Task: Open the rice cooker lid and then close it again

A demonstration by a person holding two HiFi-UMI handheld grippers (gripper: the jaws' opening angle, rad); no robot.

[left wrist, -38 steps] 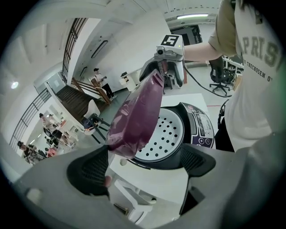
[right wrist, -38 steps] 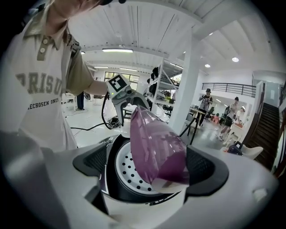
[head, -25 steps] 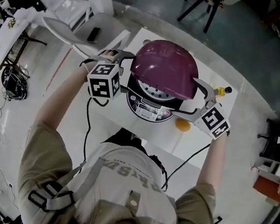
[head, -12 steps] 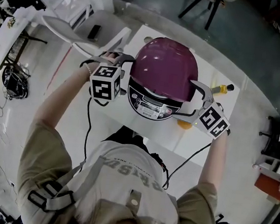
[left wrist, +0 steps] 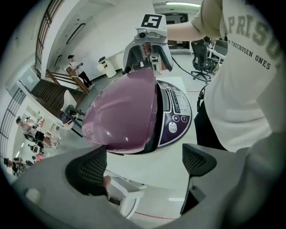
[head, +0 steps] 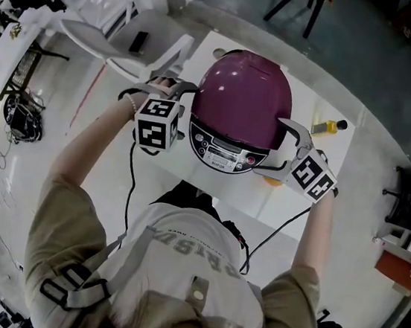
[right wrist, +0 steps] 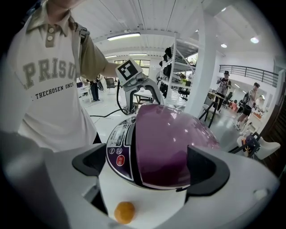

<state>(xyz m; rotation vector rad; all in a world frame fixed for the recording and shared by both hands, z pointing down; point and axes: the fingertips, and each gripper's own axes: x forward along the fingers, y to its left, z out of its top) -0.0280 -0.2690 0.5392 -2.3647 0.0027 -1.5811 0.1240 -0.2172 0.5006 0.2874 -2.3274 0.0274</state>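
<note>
A: Position of the target?

B: Rice cooker (head: 226,153) sits upper centre in the head view, on a white table (head: 290,208). The purple lid (head: 246,97) is down over the body. Cannot tell if it is latched. A thin dark seam runs along its front edge beside the control panel (left wrist: 172,112).

A: Grippers?

B: Left gripper (left wrist: 143,165) is at the lid's left flank, right gripper (right wrist: 149,167) at its right flank. Both pairs of jaws are spread wide with nothing clamped. The dome lies ahead of each pair, not inside either.

A: How will it handle?

B: Judgement only. The lid is a rigid, glossy dome: slick and curved, with no flat for the ribbed pads (left wrist: 87,166) to bite on. It is probably hinged at the far side, so light to swing, possibly sprung. The body looks heavy enough to sit firm, though a sideways shove might skate it on the smooth top.

A: Where to take hold?

B: Not the crown. Press near the front lip above the panel, or cradle both flanks low at the rim. No release button made out. A small orange ball (right wrist: 124,212) lies on the table, lower centre of the right gripper view, near the cooker's base, so keep the right jaws off it.
</note>
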